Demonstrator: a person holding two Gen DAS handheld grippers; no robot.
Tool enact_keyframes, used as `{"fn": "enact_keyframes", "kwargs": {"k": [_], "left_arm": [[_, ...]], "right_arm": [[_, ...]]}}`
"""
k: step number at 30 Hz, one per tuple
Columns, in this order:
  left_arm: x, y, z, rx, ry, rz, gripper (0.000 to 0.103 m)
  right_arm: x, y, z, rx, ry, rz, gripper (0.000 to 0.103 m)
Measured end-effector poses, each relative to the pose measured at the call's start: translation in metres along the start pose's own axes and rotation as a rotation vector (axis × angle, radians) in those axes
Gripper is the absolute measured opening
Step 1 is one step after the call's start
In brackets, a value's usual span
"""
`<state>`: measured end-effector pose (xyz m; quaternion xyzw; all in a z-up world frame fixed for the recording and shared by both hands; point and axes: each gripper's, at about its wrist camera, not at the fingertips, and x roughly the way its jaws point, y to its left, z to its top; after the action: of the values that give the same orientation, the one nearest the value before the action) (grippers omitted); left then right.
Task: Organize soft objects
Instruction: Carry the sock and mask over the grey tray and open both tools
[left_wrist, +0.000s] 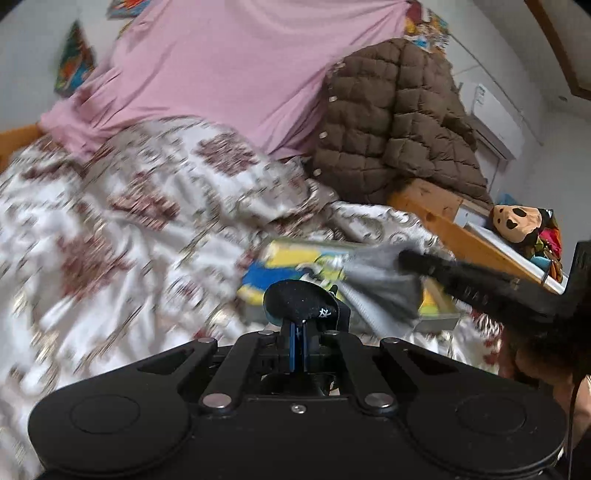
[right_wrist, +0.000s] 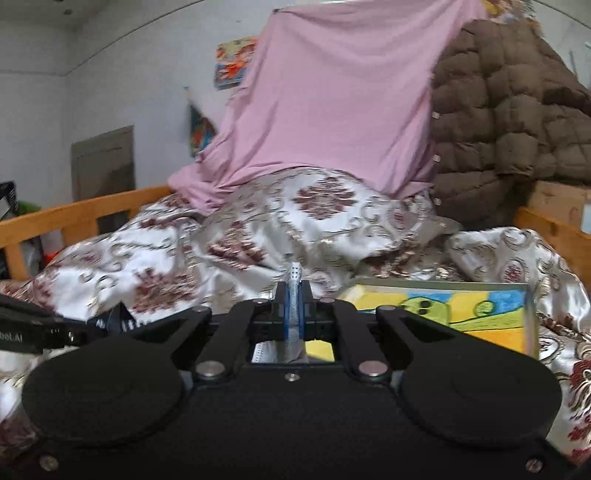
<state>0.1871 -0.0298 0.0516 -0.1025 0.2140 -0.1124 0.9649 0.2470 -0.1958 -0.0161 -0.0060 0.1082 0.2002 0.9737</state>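
My left gripper (left_wrist: 300, 325) is shut on a black sock (left_wrist: 300, 299) with small white marks, held above the bed. My right gripper (right_wrist: 294, 295) is shut on a grey sock (right_wrist: 294, 275) with a dotted pattern. In the left wrist view the right gripper (left_wrist: 410, 258) comes in from the right with the grey sock (left_wrist: 380, 280) hanging spread from it. In the right wrist view the left gripper's black body (right_wrist: 29, 325) shows at the left edge. Both are over a colourful painted box (right_wrist: 443, 310), also visible in the left wrist view (left_wrist: 280, 266).
A white and maroon patterned bedspread (right_wrist: 221, 240) covers the bed. A pink sheet (right_wrist: 332, 110) and a brown quilted jacket (right_wrist: 509, 122) hang at the back. A wooden bed rail (right_wrist: 74, 214) runs on the left. A stuffed toy (left_wrist: 517, 218) sits beyond the right rail.
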Motion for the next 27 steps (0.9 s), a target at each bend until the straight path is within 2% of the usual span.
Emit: {"fn": "enact_keyframes", "kwargs": {"k": [6,9,13,19,25,27], "left_arm": [[0.083,-0.057,0.041,0.044,-0.016,-0.022,0.003],[0.123,-0.079,0.055,0.047,-0.022,-0.026,0.003],[0.171,-0.096,0.064,0.028,-0.024,0.008,0.003],[0.229,-0.104,0.056,-0.016,0.025,0.075,0.003],[0.265,-0.110,0.040,-0.048,0.165,0.086,0.005],[0.268,-0.111,0.035,-0.046,0.200,0.083,0.013]], "right_arm": [[0.017,-0.074,0.006,0.125,-0.025,-0.062,0.000],[0.018,-0.107,0.006,0.215,-0.082,-0.087,0.000],[0.023,-0.137,0.000,0.290,-0.114,-0.121,0.000],[0.046,-0.157,-0.024,0.326,-0.030,-0.220,0.000],[0.070,-0.157,-0.035,0.325,0.085,-0.294,0.004],[0.069,-0.153,-0.036,0.312,0.113,-0.298,0.008]]}}
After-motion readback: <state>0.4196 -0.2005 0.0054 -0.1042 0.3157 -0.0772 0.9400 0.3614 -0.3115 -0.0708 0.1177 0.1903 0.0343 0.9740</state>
